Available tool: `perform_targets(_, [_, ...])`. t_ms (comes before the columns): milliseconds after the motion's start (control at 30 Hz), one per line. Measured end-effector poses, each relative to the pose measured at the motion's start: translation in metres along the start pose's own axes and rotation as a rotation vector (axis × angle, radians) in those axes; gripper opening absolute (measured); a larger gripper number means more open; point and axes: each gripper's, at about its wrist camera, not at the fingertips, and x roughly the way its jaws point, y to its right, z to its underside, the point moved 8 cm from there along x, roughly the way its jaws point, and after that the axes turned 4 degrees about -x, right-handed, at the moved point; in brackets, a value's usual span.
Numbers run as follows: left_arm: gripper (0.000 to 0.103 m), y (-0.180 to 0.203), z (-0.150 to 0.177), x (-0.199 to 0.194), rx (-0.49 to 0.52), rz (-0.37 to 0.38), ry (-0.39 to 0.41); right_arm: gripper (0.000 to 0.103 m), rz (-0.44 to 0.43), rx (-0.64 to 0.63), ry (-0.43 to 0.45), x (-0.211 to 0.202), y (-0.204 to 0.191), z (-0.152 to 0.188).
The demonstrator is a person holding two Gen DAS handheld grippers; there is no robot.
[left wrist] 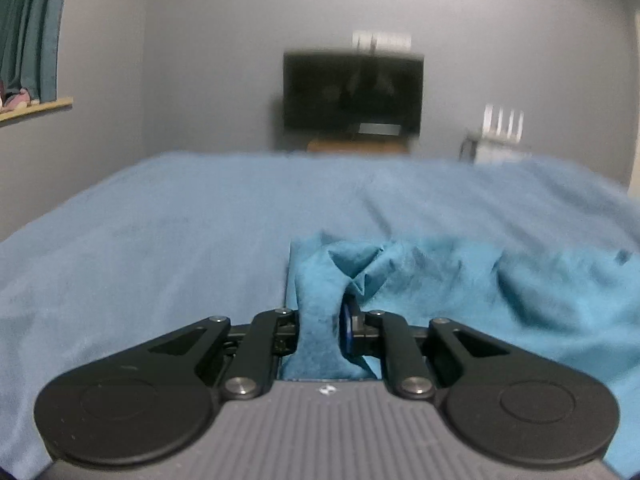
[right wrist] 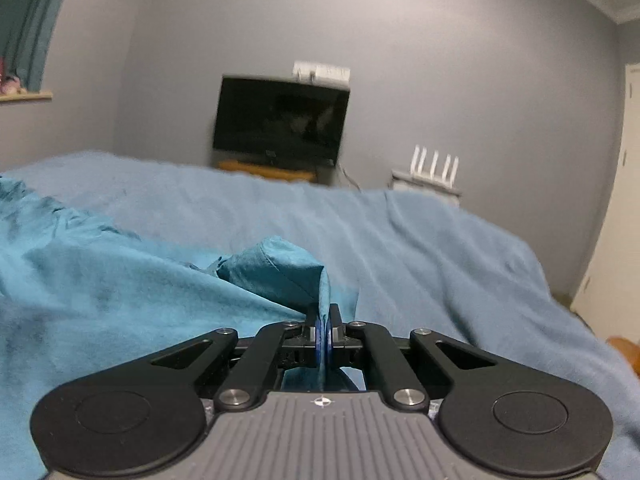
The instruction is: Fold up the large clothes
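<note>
A teal garment (left wrist: 460, 280) lies rumpled on a bed covered with a light blue blanket (left wrist: 160, 232). My left gripper (left wrist: 320, 328) is shut on a bunched edge of the garment, which spreads away to the right. In the right wrist view the same garment (right wrist: 100, 280) spreads to the left. My right gripper (right wrist: 324, 340) is shut on a thin fold of it, with a puffed corner (right wrist: 280, 272) standing up just ahead of the blue pads. Both grippers sit low over the blanket (right wrist: 440, 260).
A dark TV (left wrist: 352, 92) on a wooden stand stands against the grey wall beyond the bed. A white router (right wrist: 434, 172) sits to its right. A teal curtain (left wrist: 32, 28) and a window sill are at far left. A door (right wrist: 616, 200) is at right.
</note>
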Motion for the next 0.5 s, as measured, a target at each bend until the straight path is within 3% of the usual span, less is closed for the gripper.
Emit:
perform_targets(133, [0.022,0.004,0.023,0.021,0.11,-0.046,-0.059,0.01,-0.006,-0.017,-0.12,0.03,-0.007,0.027])
perform_targets(200, [0.029,0.002,0.023,0.023,0.113,-0.063,-0.061,0.029,0.0,0.006,-0.173,0.041,-0.005,0.039])
perform_targets(233, [0.04,0.0,0.021,0.022,0.106,-0.079,-0.063,0.04,0.001,0.04,-0.18,0.042,-0.002,0.04])
perform_targets(267, [0.053,-0.005,0.018,0.022,0.092,-0.104,-0.062,0.045,-0.005,0.086,-0.178,0.04,0.004,0.039])
perform_targets(333, [0.065,-0.013,0.006,0.014,0.033,-0.137,-0.031,0.052,-0.012,0.156,-0.161,0.038,0.011,0.031])
perform_targets(500, [0.068,-0.024,-0.033,-0.018,-0.208,-0.033,0.081,0.057,-0.063,0.247,0.009,0.012,0.014,-0.004])
